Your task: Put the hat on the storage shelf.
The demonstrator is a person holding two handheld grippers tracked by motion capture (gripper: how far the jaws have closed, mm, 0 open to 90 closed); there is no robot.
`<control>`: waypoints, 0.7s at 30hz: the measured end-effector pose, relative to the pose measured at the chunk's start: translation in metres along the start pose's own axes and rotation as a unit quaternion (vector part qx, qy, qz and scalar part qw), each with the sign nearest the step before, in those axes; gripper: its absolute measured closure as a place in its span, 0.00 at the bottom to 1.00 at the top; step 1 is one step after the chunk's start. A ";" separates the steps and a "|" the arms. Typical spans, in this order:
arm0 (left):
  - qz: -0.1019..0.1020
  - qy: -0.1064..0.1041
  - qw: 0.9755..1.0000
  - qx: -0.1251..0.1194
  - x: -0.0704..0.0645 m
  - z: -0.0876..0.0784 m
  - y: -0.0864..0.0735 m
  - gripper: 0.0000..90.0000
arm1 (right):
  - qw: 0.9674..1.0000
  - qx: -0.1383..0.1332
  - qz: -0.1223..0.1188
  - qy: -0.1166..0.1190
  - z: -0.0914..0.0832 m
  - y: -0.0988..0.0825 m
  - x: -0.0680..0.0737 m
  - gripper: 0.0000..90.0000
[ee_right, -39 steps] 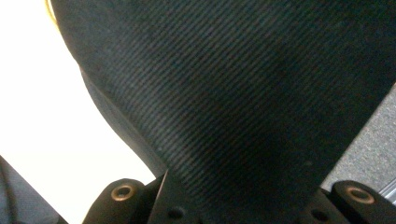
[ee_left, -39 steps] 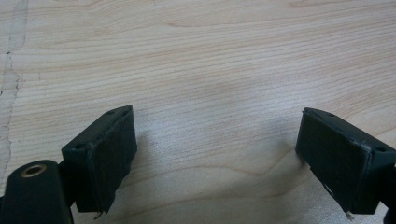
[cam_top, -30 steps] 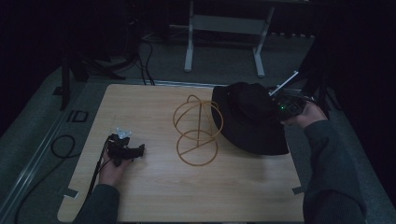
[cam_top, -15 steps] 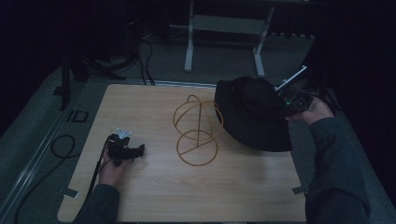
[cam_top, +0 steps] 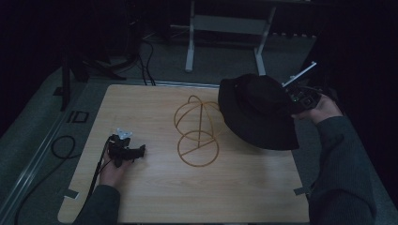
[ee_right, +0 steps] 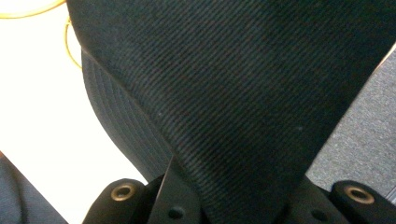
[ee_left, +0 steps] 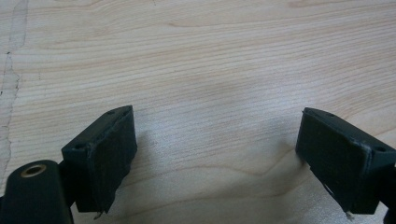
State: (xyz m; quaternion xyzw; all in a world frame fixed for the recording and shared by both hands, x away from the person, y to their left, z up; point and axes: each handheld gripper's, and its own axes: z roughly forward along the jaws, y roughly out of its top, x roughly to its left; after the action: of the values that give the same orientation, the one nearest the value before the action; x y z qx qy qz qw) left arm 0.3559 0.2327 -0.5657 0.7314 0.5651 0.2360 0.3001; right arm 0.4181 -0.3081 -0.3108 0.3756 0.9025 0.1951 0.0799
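Note:
A black wide-brimmed hat (cam_top: pixel 258 110) is lifted and tilted over the table's right side, beside a gold wire hat stand (cam_top: pixel 197 131). My right gripper (cam_top: pixel 296 101) is shut on the hat's brim at its right edge. In the right gripper view the black fabric of the hat (ee_right: pixel 233 93) runs down between the jaws, with a bit of the gold wire stand (ee_right: pixel 70 39) at the upper left. My left gripper (cam_top: pixel 140 151) rests on the table at the front left, open. In the left gripper view its pads (ee_left: pixel 109 154) stand wide apart over bare wood.
The wooden table (cam_top: pixel 155 197) has grey carpet around it. A cable (cam_top: pixel 61 145) trails off the table's left side. A metal frame leg (cam_top: pixel 190 42) stands on the floor beyond the table's far edge.
My right gripper has carried the hat up and to the right, off the table surface, tilting it. The left gripper has stayed still.

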 end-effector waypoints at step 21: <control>-0.001 0.000 1.000 0.000 0.000 0.000 0.000 0.14 | 0.999 -0.036 -0.006 -0.006 -0.025 0.001 0.002 0.97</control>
State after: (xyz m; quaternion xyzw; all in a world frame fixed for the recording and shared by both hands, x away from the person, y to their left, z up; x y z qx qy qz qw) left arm 0.3559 0.2326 -0.5657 0.7310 0.5654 0.2360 0.3003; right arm 0.4103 -0.3132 -0.2876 0.3682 0.8967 0.2245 0.0996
